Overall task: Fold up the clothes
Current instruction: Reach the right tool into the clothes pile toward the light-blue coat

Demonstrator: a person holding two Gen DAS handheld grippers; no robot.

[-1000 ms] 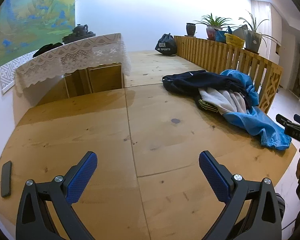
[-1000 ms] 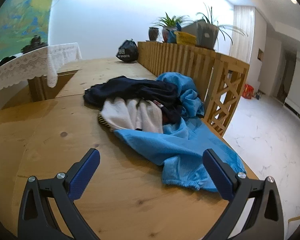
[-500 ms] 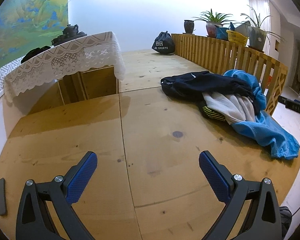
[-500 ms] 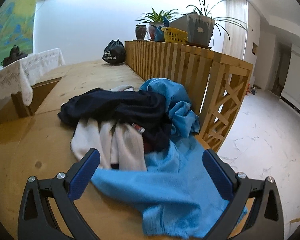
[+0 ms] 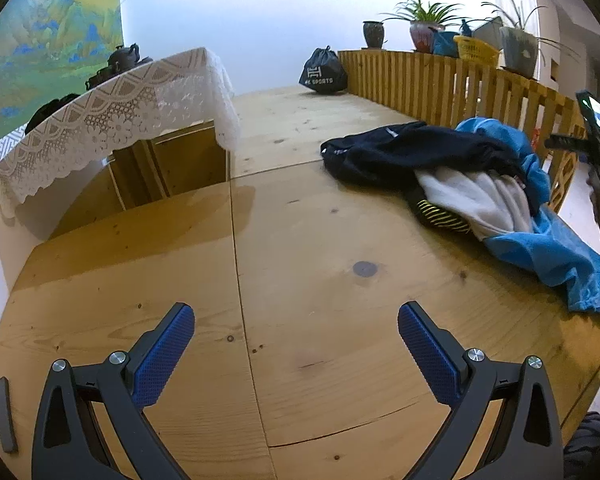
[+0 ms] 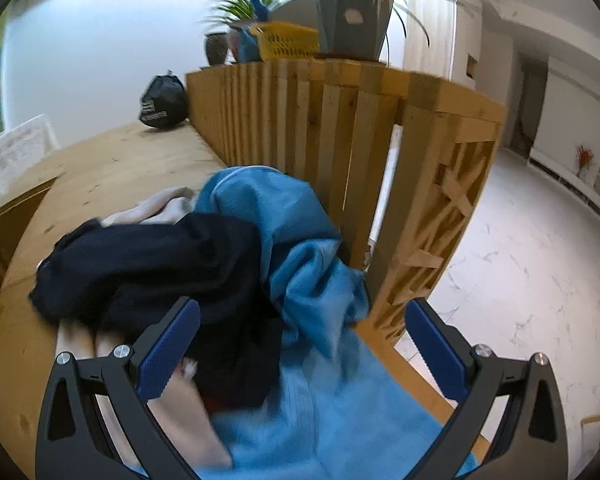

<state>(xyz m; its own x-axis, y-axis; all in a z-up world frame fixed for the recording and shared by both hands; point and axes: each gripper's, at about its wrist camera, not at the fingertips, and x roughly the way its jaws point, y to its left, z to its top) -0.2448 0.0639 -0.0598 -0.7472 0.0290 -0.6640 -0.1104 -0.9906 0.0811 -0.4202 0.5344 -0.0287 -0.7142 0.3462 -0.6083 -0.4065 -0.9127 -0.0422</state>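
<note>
Wood tabletop [image 5: 300,240] fills your left view, with a lace cloth [image 5: 112,108] only that camera sees; your left gripper [image 5: 296,344] gapes wide over bare boards, clothes pile [image 5: 460,184] far right; your right gripper [image 6: 302,340] spreads wide, empty, right above the blurry pile [image 6: 220,280].

Your left wrist camera is looking out from low over the bare wooden table [image 5: 308,240], facing along it, with the clothes pile [image 5: 460,184] well off to its right. Your right wrist camera is hanging close above that same pile [image 6: 228,272], facing the wooden railing [image 6: 340,128]. Both are sharing pile, railing and black bag [image 5: 323,74].
</note>
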